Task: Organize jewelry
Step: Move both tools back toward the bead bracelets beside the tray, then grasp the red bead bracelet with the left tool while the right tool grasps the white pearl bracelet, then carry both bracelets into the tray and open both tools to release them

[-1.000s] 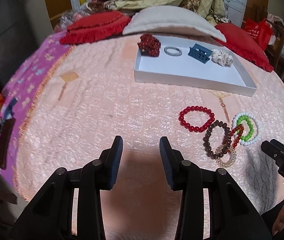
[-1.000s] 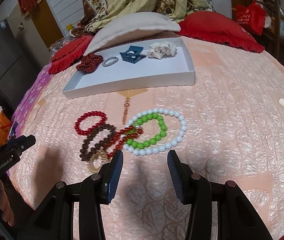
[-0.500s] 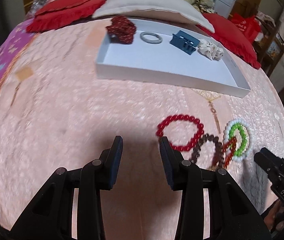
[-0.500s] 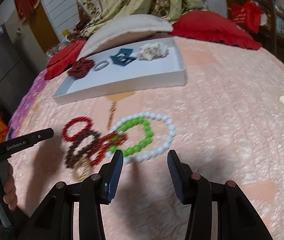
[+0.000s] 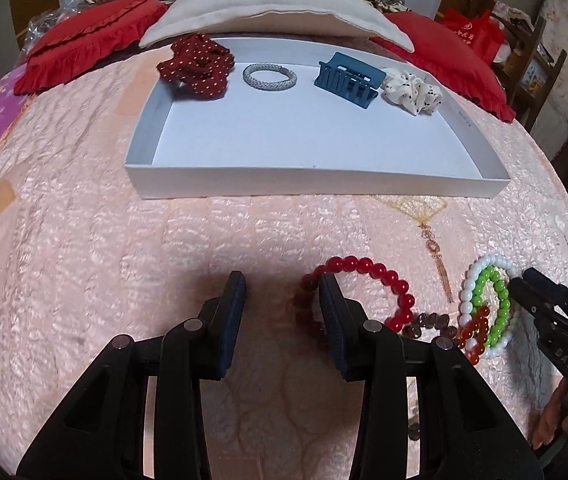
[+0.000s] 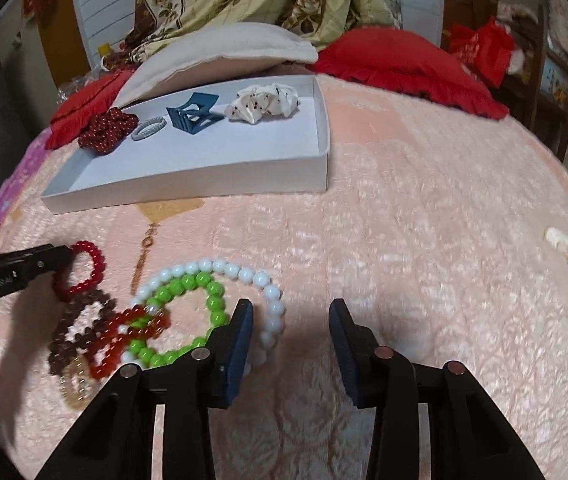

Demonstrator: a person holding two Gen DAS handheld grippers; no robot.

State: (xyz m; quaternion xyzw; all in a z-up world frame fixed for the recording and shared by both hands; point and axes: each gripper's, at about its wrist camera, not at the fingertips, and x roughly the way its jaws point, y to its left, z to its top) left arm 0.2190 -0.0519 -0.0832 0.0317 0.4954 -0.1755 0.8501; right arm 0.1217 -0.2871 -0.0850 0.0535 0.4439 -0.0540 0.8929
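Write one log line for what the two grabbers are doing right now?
left gripper: open, at red bracelet | right gripper: open, at white bracelet | bracelets on bedspread | tray: hair things only

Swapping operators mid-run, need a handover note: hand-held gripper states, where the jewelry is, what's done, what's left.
Left hand-held gripper: open, empty, low over the pink quilted bedspread, its right finger at the red bead bracelet.
Right hand-held gripper: open, empty, its left finger beside the white bead bracelet.
In the white shallow tray: dark red dotted scrunchie, silver braided bangle, blue claw hair clip, white spotted scrunchie.
Left: the red, white, green bead bracelet, brown bead bracelet, orange-red bead bracelet and gold one lie overlapping on the bedspread.
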